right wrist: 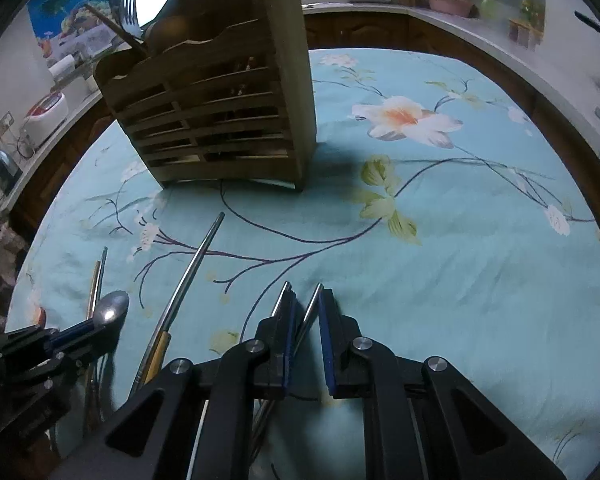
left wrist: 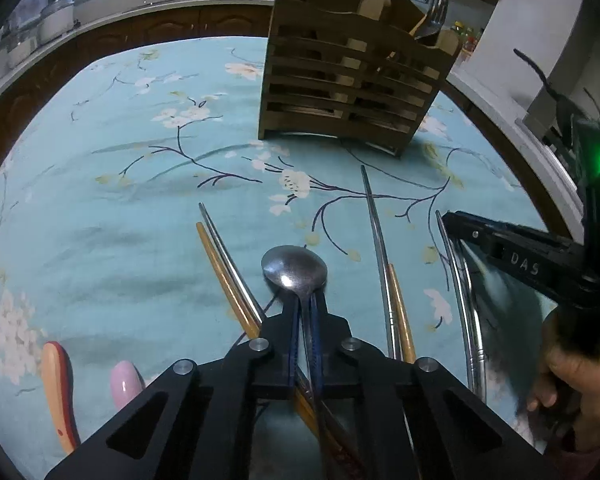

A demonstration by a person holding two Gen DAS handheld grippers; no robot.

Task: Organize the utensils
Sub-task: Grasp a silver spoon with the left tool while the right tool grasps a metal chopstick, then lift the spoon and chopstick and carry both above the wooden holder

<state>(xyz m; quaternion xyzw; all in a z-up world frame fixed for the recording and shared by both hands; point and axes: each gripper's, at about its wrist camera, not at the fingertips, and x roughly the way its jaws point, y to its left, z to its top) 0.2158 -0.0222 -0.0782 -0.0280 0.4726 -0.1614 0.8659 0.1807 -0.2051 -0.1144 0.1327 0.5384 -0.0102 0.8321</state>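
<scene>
One metal spoon [left wrist: 294, 270] sits pinched in the left tongs [left wrist: 306, 300], low over the desk [left wrist: 100, 200]. The right tongs [right wrist: 304, 300] are spread around one steel chopstick [right wrist: 308, 312]. Loose chopsticks — about six — lie around. One wooden rack [left wrist: 348, 76] stands at 12 o'clock, one fork [left wrist: 434, 12] in it. Floral teal cloth; kitchen counters beyond.

teal tablecloth [right wrist: 440, 280] with white blossoms, brown slatted holder [left wrist: 340, 80], silver spoon [left wrist: 294, 270], black tongs [left wrist: 306, 312].
</scene>
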